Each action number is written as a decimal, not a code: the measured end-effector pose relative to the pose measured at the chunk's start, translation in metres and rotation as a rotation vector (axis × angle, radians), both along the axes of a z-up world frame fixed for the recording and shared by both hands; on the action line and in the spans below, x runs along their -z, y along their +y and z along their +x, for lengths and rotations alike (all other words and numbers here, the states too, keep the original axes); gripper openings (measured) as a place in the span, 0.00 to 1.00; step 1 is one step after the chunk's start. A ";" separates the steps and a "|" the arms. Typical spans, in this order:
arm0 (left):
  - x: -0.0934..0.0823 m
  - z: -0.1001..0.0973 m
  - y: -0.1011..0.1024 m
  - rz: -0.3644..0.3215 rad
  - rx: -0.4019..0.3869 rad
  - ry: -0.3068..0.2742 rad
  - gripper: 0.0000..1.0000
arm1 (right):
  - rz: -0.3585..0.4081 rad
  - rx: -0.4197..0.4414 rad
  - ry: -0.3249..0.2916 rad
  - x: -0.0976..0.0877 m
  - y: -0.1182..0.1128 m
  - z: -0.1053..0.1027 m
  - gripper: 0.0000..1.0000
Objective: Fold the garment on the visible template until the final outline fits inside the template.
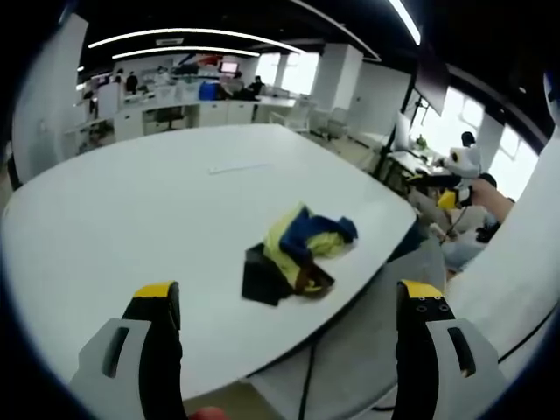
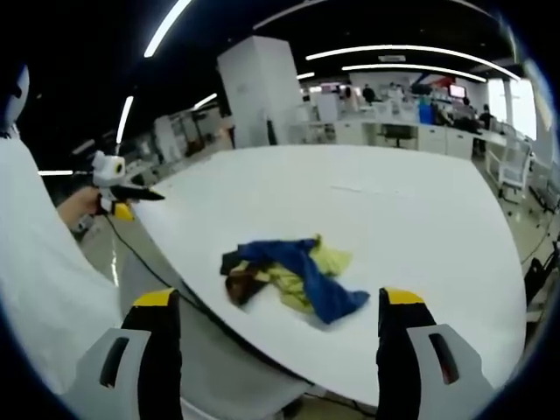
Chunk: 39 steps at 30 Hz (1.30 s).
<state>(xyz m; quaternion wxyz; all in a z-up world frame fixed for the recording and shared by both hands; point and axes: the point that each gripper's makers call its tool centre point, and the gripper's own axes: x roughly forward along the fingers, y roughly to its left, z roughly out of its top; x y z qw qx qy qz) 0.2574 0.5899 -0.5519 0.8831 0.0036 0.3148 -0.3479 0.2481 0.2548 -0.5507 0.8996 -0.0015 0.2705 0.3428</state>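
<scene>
A crumpled garment (image 1: 297, 249) in blue, yellow and dark brown lies in a heap on the white table (image 1: 131, 210), close to its rounded edge. My left gripper (image 1: 289, 293) is open, its yellow-tipped jaws wide apart and short of the heap, off the table's edge. In the right gripper view the same garment (image 2: 293, 271) lies just ahead of my right gripper (image 2: 280, 299), which is also open and holds nothing. A hand holds the left gripper (image 2: 114, 188) beyond the table's left edge. A faint pale strip (image 1: 238, 167) marks the tabletop farther back.
A black cable (image 2: 166, 280) runs along the table's near edge and hangs below it (image 1: 308, 376). People sit at desks (image 1: 459, 188) past the table. Office desks and chairs (image 1: 188, 109) stand behind it. A white sleeve (image 2: 39, 262) is at the left.
</scene>
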 end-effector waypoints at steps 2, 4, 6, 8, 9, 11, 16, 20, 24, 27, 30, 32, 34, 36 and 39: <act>0.001 0.001 0.000 -0.001 0.000 0.003 1.00 | -0.003 -0.004 0.005 0.002 0.001 0.002 0.92; 0.003 0.001 -0.001 -0.004 0.001 0.007 1.00 | -0.004 -0.008 0.009 0.003 0.002 0.004 0.92; 0.004 0.002 -0.001 -0.004 0.000 0.009 1.00 | -0.005 -0.012 0.012 0.004 0.004 0.006 0.92; 0.005 0.002 -0.001 -0.004 0.000 0.013 1.00 | -0.005 -0.016 0.016 0.006 0.006 0.008 0.91; 0.006 0.002 0.000 -0.005 -0.002 0.014 1.00 | -0.006 -0.020 0.019 0.007 0.007 0.009 0.91; 0.007 0.003 0.000 -0.009 -0.006 0.018 1.00 | -0.010 -0.029 0.024 0.008 0.010 0.011 0.91; 0.012 0.002 0.000 -0.015 -0.014 0.028 1.00 | -0.056 -0.075 0.042 0.015 0.017 0.013 0.91; 0.017 0.001 -0.001 -0.017 -0.016 0.042 1.00 | -0.061 -0.097 0.050 0.019 0.019 0.017 0.91; 0.022 -0.001 -0.003 -0.018 -0.014 0.055 1.00 | -0.060 -0.108 0.054 0.022 0.020 0.019 0.89; 0.024 -0.002 -0.004 -0.017 -0.013 0.061 1.00 | -0.051 -0.118 0.056 0.023 0.023 0.020 0.88; 0.025 -0.002 -0.005 -0.018 -0.011 0.064 1.00 | -0.051 -0.128 0.063 0.026 0.025 0.019 0.86; 0.025 -0.002 -0.007 -0.020 -0.008 0.065 1.00 | -0.051 -0.130 0.062 0.027 0.026 0.020 0.86; 0.026 -0.002 -0.008 -0.020 -0.004 0.068 1.00 | -0.053 -0.128 0.056 0.028 0.026 0.021 0.84; 0.027 -0.002 -0.008 -0.018 -0.003 0.070 1.00 | -0.059 -0.119 0.047 0.028 0.025 0.024 0.82; 0.028 -0.002 -0.009 -0.022 -0.002 0.074 1.00 | -0.050 -0.107 0.046 0.028 0.024 0.025 0.82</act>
